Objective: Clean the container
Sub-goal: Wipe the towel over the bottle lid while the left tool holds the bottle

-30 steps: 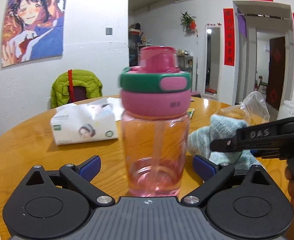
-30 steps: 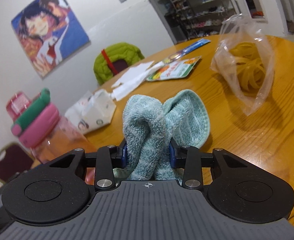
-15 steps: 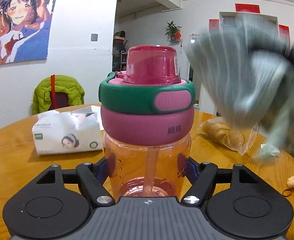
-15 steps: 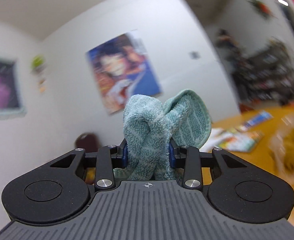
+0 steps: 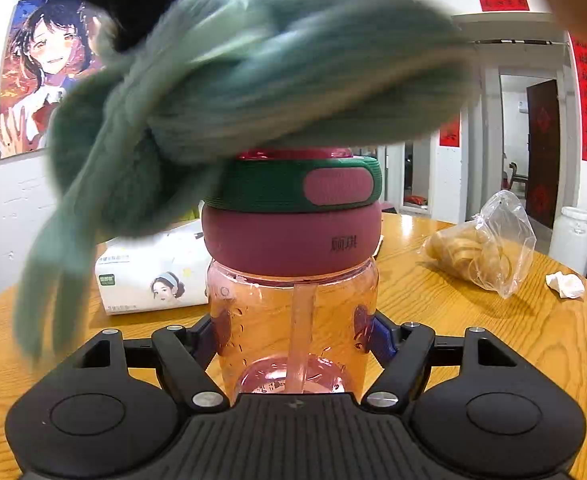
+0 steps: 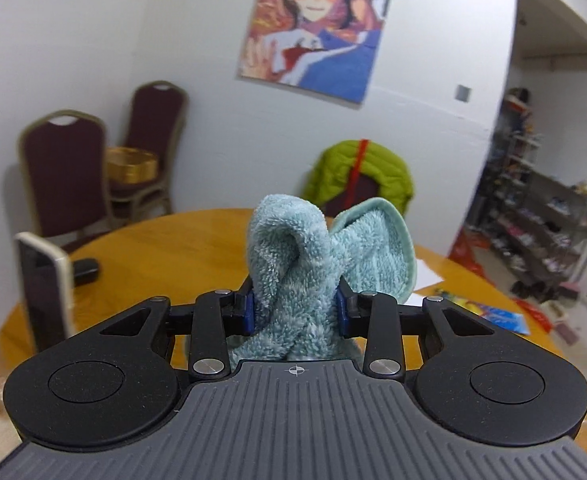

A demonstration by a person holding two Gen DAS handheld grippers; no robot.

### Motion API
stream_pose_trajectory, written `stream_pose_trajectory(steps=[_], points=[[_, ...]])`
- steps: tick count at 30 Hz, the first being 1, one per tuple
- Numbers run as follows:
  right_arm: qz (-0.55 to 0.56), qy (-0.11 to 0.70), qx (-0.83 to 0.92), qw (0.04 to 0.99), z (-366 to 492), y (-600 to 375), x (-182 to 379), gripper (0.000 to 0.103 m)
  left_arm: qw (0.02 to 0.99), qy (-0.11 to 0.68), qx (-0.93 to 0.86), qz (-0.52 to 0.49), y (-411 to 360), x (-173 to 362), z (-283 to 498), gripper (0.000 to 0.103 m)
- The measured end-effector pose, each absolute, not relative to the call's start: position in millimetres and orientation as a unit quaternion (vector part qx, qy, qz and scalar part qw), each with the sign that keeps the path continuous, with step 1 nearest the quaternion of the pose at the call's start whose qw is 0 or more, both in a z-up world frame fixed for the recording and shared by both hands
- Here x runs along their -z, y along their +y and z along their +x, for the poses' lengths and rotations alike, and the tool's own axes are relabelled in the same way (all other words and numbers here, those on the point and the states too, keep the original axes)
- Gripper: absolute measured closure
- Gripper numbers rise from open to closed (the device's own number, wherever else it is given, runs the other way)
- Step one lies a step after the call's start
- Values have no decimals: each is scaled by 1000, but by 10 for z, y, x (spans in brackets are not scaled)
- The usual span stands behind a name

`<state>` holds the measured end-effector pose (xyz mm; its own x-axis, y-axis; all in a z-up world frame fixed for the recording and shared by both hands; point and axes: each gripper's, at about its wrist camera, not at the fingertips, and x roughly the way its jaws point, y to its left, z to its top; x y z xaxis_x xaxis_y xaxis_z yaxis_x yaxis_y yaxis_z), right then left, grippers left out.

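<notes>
the left hand-held gripper pinches the pink bottle low on its body, above the counter. the right hand-held gripper pinches the teal cloth, draped on the cap. a sideways wipe could twist the bottle loose. blurred cloth hides the cap top.

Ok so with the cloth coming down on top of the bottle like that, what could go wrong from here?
1. The left hand-held gripper grips the pink bottle only low on its body, so pushing sideways on the lid could tip it.
2. The teal cloth hangs loosely from the right hand-held gripper; its trailing end may sweep the tissue pack behind.
</notes>
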<state>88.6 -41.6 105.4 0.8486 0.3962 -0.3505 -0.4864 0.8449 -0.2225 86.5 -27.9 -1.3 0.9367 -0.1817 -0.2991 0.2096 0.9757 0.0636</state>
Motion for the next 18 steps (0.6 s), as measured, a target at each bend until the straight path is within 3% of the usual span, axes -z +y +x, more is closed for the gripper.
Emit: stream_pose_trajectory(steps=[10,18], points=[[-106,163,-113,974,1049,-957,-1052,68,982,156,99,27,-226,-1,883,32],[-54,149,-235,959,317,-1340,-911,70,983,155,96,32,-245,-1,882,32]])
